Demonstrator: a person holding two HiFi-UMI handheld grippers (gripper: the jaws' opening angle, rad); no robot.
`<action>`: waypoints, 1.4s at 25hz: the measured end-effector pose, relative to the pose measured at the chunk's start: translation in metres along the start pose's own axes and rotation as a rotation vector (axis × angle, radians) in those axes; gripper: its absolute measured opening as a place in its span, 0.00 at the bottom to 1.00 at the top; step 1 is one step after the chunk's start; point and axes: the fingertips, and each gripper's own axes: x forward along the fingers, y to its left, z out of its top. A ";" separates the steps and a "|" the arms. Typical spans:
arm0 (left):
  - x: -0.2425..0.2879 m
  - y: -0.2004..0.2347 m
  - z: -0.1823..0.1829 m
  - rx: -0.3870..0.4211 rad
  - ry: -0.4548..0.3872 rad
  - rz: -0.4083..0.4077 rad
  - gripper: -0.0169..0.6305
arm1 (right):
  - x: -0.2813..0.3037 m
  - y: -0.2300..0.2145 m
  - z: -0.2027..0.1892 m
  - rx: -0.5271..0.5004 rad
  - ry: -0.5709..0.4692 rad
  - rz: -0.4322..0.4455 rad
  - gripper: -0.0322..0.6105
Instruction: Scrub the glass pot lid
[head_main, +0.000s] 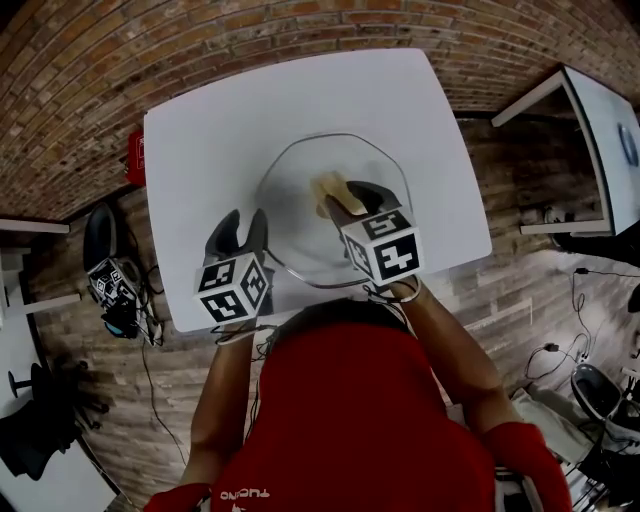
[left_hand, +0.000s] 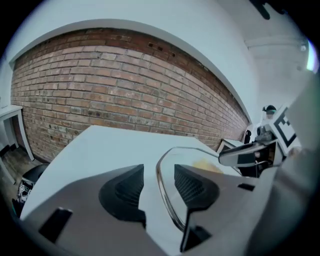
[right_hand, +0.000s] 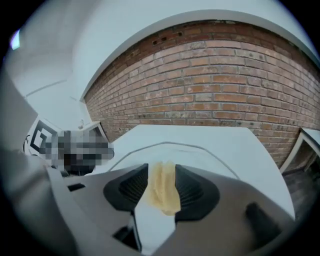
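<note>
**Lid straddled at its rim, sponge pinched above the glass**

We see the glass pot lid (head_main: 300, 190) lying flat near the middle of the white surface (head_main: 220, 130), a little toward 3 o'clock. The left hand-held gripper (head_main: 242, 228) meets it at the lid's 8 o'clock edge. In the left gripper view its jaws stand clearly apart, with the thin metal rim of the lid (left_hand: 185, 157) running up through the gap, closer to the right jaw. We read this as a brace: with the rim fenced on both sides, the lid cannot slide far when it is rubbed, though nothing is clamped yet.

The right hand-held gripper (head_main: 350, 200) comes in from 5 o'clock and sits over the centre of the glass. Its jaws are closed onto a yellow sponge (right_hand: 162, 187), squeezed thin between the pads with its end sticking out past them. That leaves soft material, not hard jaw, to meet the glass. We cannot tell whether the sponge (head_main: 328, 186) is touching the lid or just above it
</note>
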 end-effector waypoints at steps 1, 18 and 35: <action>-0.007 -0.001 0.010 0.010 -0.038 -0.002 0.31 | -0.009 0.002 0.008 -0.001 -0.043 0.015 0.31; -0.115 -0.114 0.128 0.252 -0.487 -0.209 0.07 | -0.156 0.056 0.111 -0.231 -0.660 0.177 0.12; -0.132 -0.148 0.120 0.259 -0.494 -0.288 0.05 | -0.168 0.083 0.105 -0.273 -0.672 0.223 0.10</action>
